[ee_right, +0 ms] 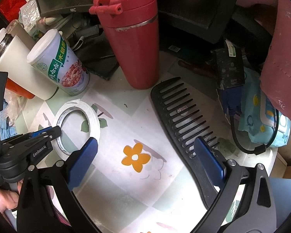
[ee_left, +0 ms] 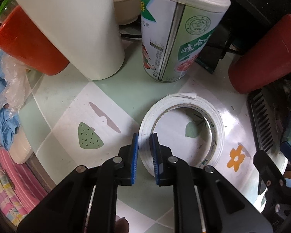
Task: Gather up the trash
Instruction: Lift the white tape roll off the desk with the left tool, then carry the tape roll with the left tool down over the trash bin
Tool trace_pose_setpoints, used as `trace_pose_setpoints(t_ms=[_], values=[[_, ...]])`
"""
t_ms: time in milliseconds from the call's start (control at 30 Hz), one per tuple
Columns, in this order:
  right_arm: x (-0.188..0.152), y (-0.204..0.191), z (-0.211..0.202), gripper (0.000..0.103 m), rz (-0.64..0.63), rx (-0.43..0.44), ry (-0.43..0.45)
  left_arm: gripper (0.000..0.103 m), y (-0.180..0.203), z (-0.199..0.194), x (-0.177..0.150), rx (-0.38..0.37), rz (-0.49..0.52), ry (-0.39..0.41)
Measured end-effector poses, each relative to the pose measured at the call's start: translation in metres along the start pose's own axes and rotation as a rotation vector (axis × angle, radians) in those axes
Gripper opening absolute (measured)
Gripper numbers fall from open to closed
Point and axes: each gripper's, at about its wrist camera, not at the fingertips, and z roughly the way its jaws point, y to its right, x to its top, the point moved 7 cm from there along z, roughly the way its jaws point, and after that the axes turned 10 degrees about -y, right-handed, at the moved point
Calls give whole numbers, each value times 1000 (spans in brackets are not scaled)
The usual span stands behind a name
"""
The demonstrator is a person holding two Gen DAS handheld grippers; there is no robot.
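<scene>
— left gripper? pinching what?
— its blue pads clamp the near wall of the tape roll, lying flat on the table.
— right gripper?
— spread wide over the flower print, beside the comb.

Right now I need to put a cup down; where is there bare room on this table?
The best free patch is around the orange flower print, between the tape roll and the black comb. The back is crowded: white tumbler, printed can, red flask.
</scene>
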Motion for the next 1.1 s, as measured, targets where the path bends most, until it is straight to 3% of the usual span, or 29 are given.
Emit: trace_pose_setpoints(t_ms=[733,1100], values=[[-19,-20,-42,98,-16,-11,47,14,-15,-24,-20,-13,-19,29],[-45,-70,-63,98,-75,5,72,14,-65,-37,-64,-6,-81,44]])
